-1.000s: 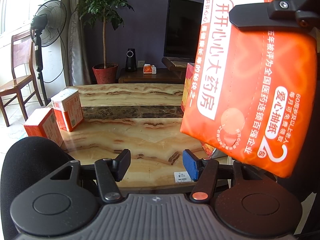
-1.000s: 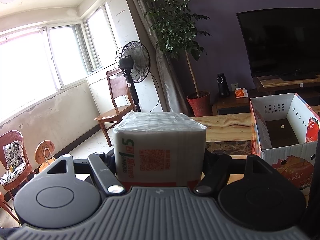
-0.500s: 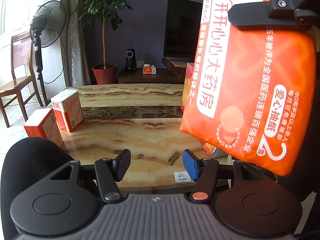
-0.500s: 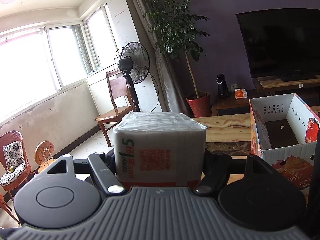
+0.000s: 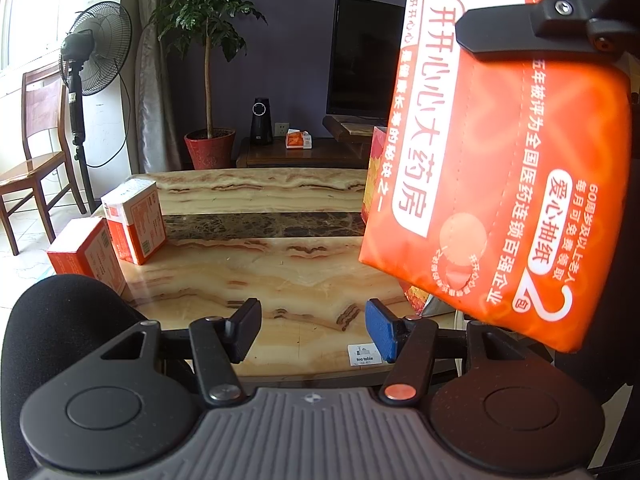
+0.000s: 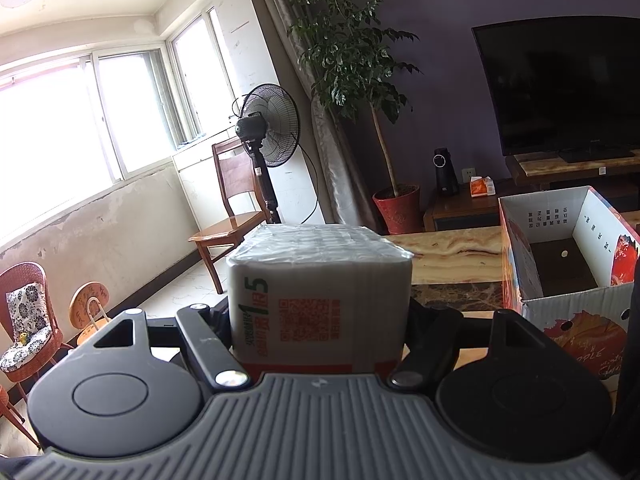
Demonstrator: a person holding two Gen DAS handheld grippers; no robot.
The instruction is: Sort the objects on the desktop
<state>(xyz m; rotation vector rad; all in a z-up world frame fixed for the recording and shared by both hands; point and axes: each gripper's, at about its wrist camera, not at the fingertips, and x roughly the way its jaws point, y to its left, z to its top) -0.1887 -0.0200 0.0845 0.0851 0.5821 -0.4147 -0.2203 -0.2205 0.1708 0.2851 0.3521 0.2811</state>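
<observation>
The right gripper (image 6: 320, 320) has its black fingers (image 5: 520, 32) clamped on the two side faces of an orange-and-white plastic-wrapped tissue pack (image 5: 492, 184), held in the air above the marbled stone tea table (image 5: 256, 280). The pack's long axis runs forward from the gripper, its white end face toward the camera. An open white cardboard fruit box (image 6: 568, 264) stands near, on the right. The left gripper (image 5: 312, 326) is parted, with nothing between its fingers. Two more orange tissue packs (image 5: 132, 228) stand at the table's far left.
</observation>
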